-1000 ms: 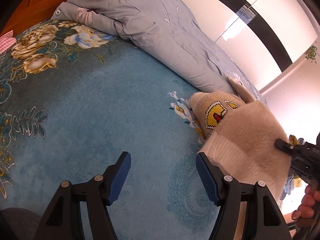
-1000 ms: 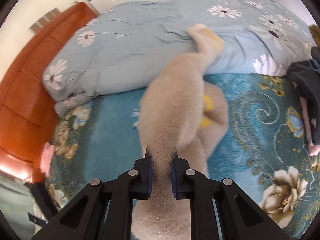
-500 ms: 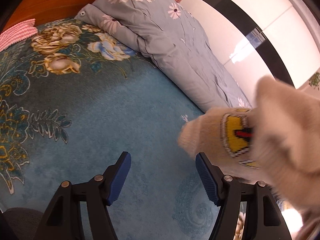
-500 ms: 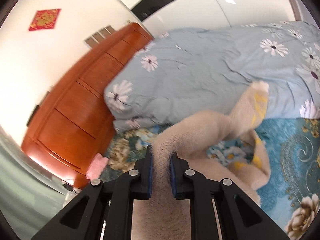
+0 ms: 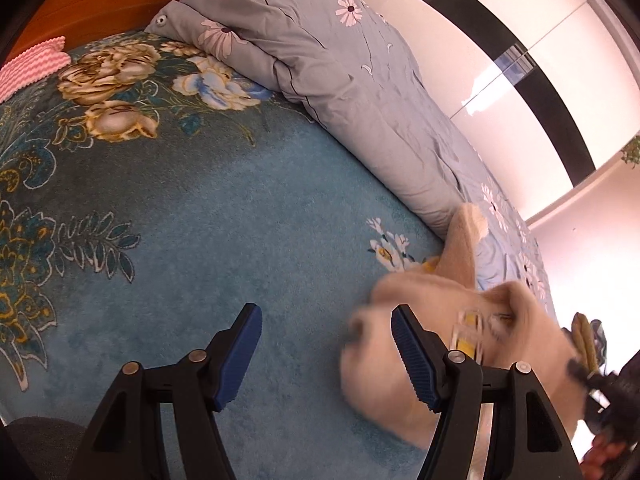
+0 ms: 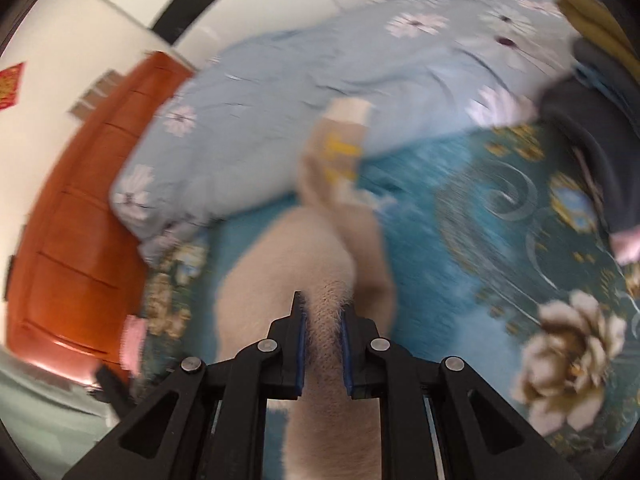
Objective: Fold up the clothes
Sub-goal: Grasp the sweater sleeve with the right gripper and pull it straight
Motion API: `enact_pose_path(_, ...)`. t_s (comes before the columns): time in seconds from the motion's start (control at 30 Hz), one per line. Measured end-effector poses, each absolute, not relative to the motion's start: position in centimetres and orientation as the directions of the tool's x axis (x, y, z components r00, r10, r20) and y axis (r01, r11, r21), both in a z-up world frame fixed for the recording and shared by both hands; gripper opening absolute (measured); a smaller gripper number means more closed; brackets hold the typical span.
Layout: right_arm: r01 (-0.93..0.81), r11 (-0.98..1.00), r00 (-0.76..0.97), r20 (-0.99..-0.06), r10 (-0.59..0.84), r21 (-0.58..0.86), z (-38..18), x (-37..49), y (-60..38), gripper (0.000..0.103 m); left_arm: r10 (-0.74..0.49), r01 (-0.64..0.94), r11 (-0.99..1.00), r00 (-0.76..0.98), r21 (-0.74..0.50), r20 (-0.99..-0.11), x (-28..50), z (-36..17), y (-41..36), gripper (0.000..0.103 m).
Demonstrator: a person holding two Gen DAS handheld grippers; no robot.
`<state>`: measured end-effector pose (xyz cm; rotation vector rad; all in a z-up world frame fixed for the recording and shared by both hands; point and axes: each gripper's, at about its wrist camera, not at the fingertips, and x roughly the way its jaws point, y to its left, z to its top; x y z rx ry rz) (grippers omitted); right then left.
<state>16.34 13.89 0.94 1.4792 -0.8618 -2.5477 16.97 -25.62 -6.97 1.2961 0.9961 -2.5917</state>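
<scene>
Overhead, right claw (image 6: 323,334) clenched on the cream sweater (image 6: 288,276); left claw (image 5: 326,354) released, low above the blanket (image 5: 208,208).

Teal floral bedspread (image 5: 208,216) under duvet (image 5: 360,92), sweater (image 6: 288,264).

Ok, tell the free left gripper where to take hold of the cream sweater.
Judging from here, the left gripper, open over the blanket, should take the cream sweater at its near loose edge, coming from its left. The right gripper already pinches the other end, so that edge hangs free.
</scene>
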Motion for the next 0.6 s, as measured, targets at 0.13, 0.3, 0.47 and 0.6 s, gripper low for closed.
enact_pose_path(0.13,-0.321,-0.830,-0.489,-0.831,-0.266,0.455,-3.3,18.7,17.5,0.015,0.212,0.330,-0.807,-0.614,-0.490,-0.761,16.3,-7.5,-24.8,0.071)
enact_pose_path(0.3,-0.393,-0.833,-0.440,-0.875,-0.203,0.391,-6.5,20.0,19.5,0.015,0.219,0.300,-0.841,-0.573,-0.451,-0.790,15.4,-8.4,-23.3,0.071)
enact_pose_path(0.47,-0.407,-0.834,-0.413,-0.890,-0.195,0.372,-7.9,20.5,20.0,0.014,0.261,0.249,-0.852,-0.560,-0.460,-0.787,14.7,-8.7,-21.9,0.071)
enact_pose_path(0.6,-0.375,-0.860,-0.426,-0.888,-0.172,0.346,-5.9,20.2,19.8,0.015,0.293,0.248,-0.840,-0.539,-0.482,-0.790,14.1,-9.2,-21.6,0.071)
